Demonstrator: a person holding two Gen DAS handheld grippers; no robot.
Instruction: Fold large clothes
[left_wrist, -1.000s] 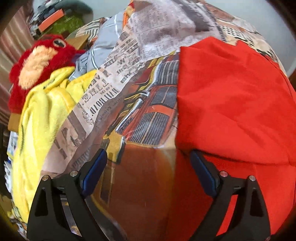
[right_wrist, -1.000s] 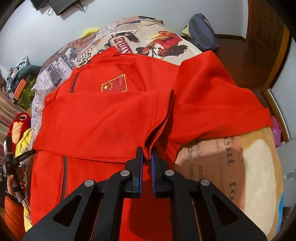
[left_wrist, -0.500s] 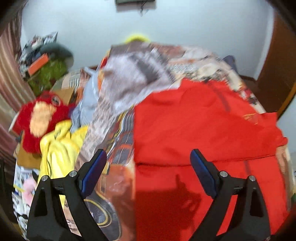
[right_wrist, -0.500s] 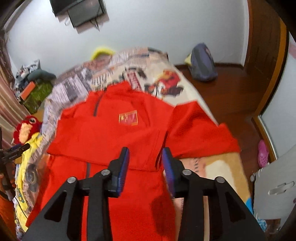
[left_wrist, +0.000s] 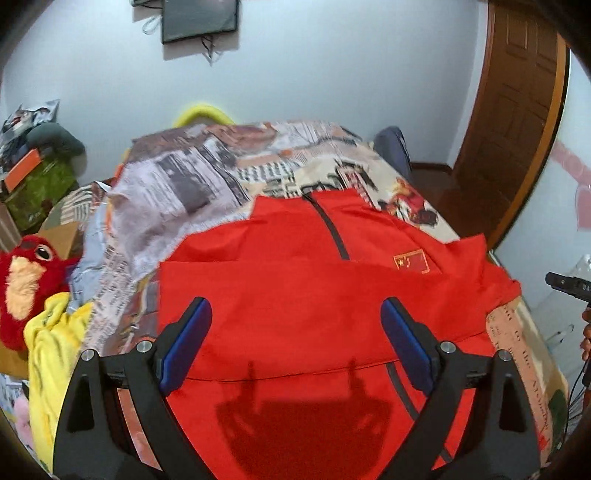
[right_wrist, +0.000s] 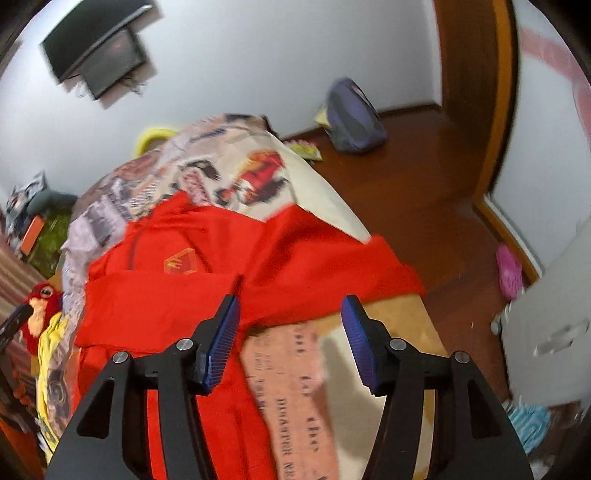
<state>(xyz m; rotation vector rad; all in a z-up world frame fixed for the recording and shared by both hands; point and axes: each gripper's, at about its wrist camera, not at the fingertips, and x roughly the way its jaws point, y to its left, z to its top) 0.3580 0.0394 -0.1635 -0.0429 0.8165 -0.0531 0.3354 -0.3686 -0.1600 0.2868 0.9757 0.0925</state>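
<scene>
A large red zip jacket (left_wrist: 295, 295) with a small flag patch (left_wrist: 410, 260) lies spread on the bed, one sleeve folded flat across its chest. My left gripper (left_wrist: 295, 343) hangs open above the jacket's middle, holding nothing. In the right wrist view the same jacket (right_wrist: 177, 295) fills the lower left, its other sleeve (right_wrist: 332, 269) reaching toward the bed's right edge. My right gripper (right_wrist: 291, 339) hovers above the bedspread beside that sleeve; its jaws are opening and nothing sits between them.
The bed carries a newspaper-print bedspread (left_wrist: 207, 192). A red plush toy (left_wrist: 26, 280) and a yellow blanket (left_wrist: 51, 354) lie at its left side. A purple backpack (right_wrist: 351, 118) rests on the wooden floor, near a brown door (left_wrist: 517, 110). A wall monitor (left_wrist: 199, 18) hangs behind.
The right gripper let go of the folded sleeve's edge, opened and drew back to the right. The left gripper rose and swung right, from the jacket's left edge to over its middle.
</scene>
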